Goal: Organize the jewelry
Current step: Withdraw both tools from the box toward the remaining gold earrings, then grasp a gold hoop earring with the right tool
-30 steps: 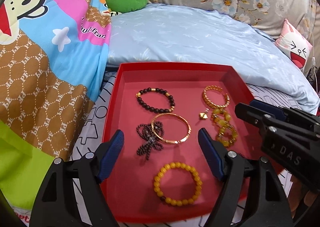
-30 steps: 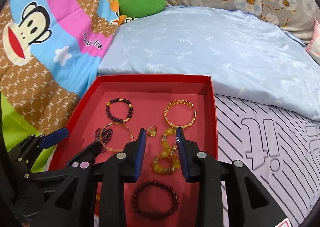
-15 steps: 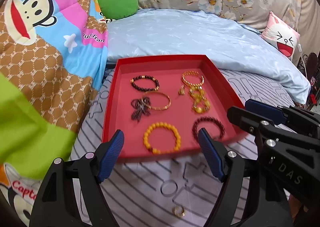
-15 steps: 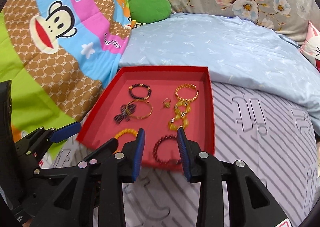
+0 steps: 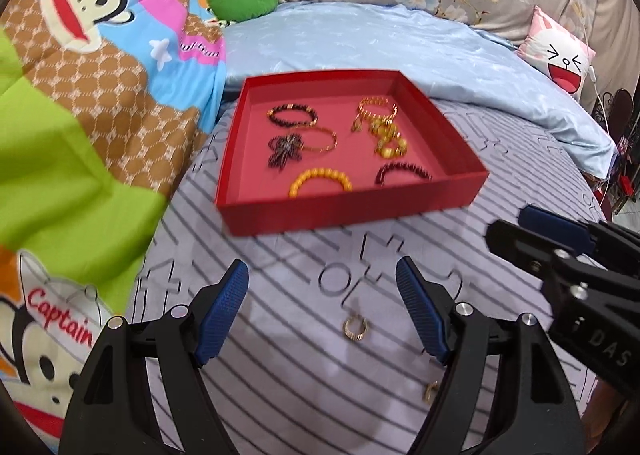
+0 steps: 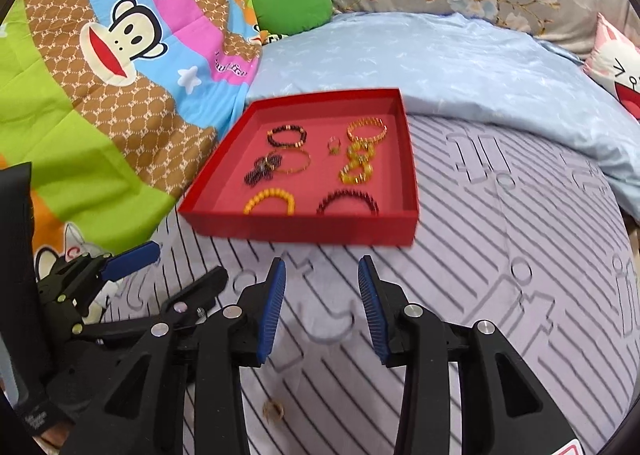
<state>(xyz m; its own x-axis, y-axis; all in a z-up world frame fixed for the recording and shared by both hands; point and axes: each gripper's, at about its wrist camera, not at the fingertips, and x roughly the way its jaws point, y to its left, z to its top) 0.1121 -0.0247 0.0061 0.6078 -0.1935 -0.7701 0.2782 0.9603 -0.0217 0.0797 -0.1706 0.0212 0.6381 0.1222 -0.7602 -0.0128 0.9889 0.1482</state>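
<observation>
Nearest me, my left gripper [image 5: 322,315] gapes empty over a small gold ring [image 5: 355,329] on the striped sheet [image 5: 304,395], a second ring [image 5: 431,391] half hidden behind its finger, my right gripper [image 6: 322,305] opening on nothing, while beyond, the red cardboard tray [image 5: 352,207] holds blurred bead bracelets, its front wall cutting off two.

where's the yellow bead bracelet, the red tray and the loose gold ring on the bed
yellow bead bracelet [image 5: 320,181]: left wrist view, on its beaded arc.
red tray [image 5: 352,211]: left wrist view, on its near outer wall.
loose gold ring [image 5: 355,329]: left wrist view, on its band.
</observation>
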